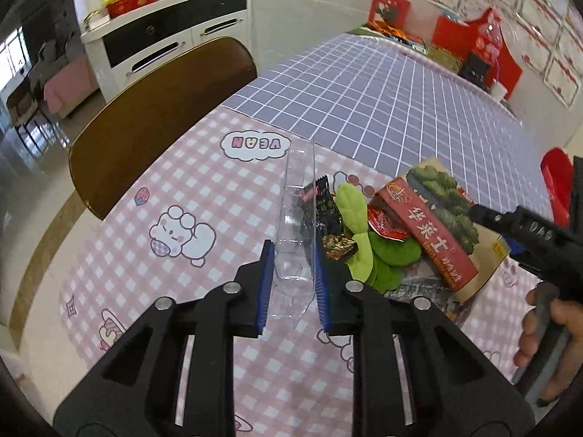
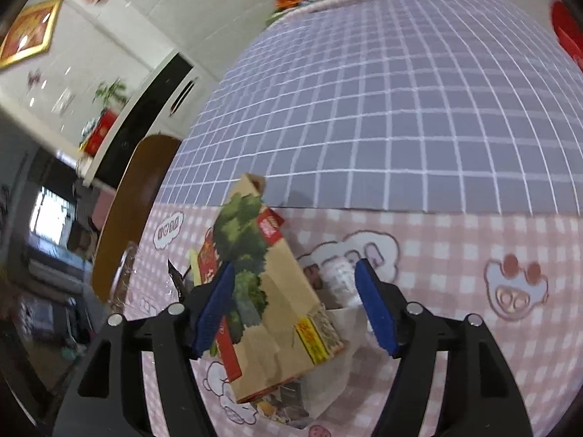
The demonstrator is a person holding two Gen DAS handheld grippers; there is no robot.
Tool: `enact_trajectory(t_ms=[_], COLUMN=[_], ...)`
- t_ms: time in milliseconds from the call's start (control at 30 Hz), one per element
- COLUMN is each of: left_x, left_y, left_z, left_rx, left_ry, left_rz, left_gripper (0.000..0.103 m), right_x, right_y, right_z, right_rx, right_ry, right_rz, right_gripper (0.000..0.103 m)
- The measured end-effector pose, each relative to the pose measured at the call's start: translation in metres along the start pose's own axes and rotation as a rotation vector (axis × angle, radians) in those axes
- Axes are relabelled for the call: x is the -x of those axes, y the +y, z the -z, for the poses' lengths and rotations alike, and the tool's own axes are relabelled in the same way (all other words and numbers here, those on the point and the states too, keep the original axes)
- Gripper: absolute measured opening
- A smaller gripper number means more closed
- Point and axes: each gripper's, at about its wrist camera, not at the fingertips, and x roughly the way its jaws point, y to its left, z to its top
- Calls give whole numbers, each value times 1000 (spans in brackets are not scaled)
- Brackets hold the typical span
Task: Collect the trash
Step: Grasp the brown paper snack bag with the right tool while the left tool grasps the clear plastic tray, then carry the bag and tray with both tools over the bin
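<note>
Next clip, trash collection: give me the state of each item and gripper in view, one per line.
Left gripper: shut on the clear plastic package.
Clear plastic package: empty, held upright between the left pads.
Right gripper: open, astride the paper bag, pads not pressing.
Paper bag: lying on the table, crumpled.
Red carton: lying on the bag.
Black snack wrapper: torn open, in the pile.
Green cloth: bunched in the pile.
</note>
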Motion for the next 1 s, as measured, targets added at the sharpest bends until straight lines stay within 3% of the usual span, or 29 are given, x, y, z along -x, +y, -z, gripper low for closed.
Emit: enact_trajectory(t_ms=[200, 400, 533, 567, 733, 1000], left_x=[17, 32, 44, 46, 61, 98], left_y=[12, 23, 28, 30, 40, 70], left_z=[1, 2, 4, 5, 7, 19], left_rx=[43, 73, 92, 97, 137, 183], left_ry=[-26, -46, -64, -69, -91, -134], left_rz=[7, 8, 14, 15, 29, 32], left_gripper=[20, 19, 19, 19, 17, 17], right_x=[-11, -34, -34, -32, -17, 5], right_y=[24, 40, 58, 63, 102, 158], right_z=[-7, -14, -9, -7, 8, 40], right_rx=[158, 226, 303, 317, 420, 468], right_ry=[5, 103, 98, 96, 65, 54], right_rz=[58, -2, 21, 19, -17, -110], right_gripper=[67, 67, 43, 28, 6, 5])
